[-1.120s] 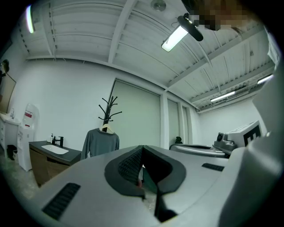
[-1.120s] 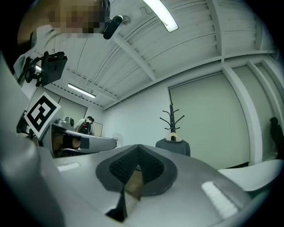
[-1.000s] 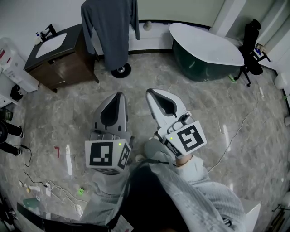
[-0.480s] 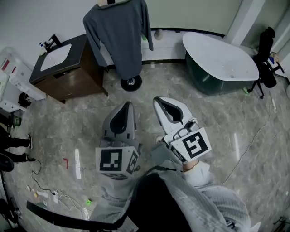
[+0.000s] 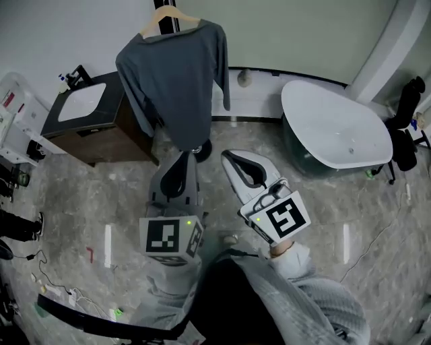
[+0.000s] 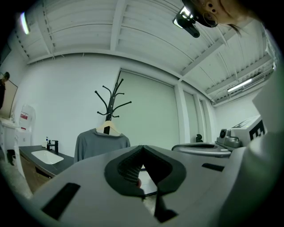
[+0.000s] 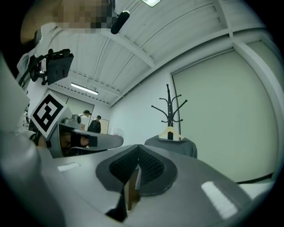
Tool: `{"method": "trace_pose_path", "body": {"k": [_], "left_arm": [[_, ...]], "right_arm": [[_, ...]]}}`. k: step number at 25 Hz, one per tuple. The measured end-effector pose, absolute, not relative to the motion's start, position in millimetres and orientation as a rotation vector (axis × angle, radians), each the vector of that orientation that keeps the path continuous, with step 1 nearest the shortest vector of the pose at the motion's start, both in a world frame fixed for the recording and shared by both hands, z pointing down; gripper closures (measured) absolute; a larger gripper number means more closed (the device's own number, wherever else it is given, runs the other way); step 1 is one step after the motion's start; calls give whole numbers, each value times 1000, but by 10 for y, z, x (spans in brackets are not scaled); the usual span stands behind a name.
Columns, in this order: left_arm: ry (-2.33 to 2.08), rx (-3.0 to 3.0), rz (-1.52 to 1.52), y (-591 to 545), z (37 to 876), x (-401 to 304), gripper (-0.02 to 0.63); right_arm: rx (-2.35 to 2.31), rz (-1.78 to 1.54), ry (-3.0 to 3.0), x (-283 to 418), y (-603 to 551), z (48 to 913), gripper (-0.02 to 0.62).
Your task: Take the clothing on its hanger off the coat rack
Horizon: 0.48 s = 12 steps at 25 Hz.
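A grey long-sleeved top (image 5: 175, 84) hangs on a pale wooden hanger (image 5: 170, 16) from a black coat rack (image 6: 114, 99) against the far wall. The left gripper view shows the top (image 6: 101, 144) and hanger (image 6: 108, 128) ahead; the right gripper view shows the hanger (image 7: 170, 132) and top (image 7: 174, 146) under the rack (image 7: 169, 106). My left gripper (image 5: 182, 160) is shut and empty, just short of the top's hem. My right gripper (image 5: 234, 160) is shut and empty, beside it to the right.
A dark vanity with a white basin (image 5: 82, 102) stands left of the rack. A white and dark bathtub (image 5: 335, 131) sits at the right, a black office chair (image 5: 407, 120) beyond it. Cables and small items (image 5: 64, 296) lie on the marble floor at lower left.
The view has come closer to the rack and tilted up: the hanger now shows and the top looks larger. Both grippers stay shut and have neared the top.
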<state>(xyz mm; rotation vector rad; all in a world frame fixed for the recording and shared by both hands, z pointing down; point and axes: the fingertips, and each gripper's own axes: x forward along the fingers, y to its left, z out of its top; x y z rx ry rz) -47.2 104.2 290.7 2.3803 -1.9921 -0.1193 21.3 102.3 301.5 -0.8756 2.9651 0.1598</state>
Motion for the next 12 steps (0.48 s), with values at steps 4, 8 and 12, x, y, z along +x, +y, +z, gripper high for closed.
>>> {"method": "trace_pose_path", "body": {"k": [4, 8, 12], "left_arm": [[-2009, 2354, -84, 498, 3062, -656, 601], [-2036, 2344, -87, -120, 3153, -977, 601], [-2060, 2366, -118, -821, 3039, -1394, 601]], "right_arm": [[-831, 146, 3002, -1, 493, 3181, 592], [-812, 162, 3004, -302, -130, 3278, 592], [-809, 209, 2989, -702, -828, 3177, 592]]}}
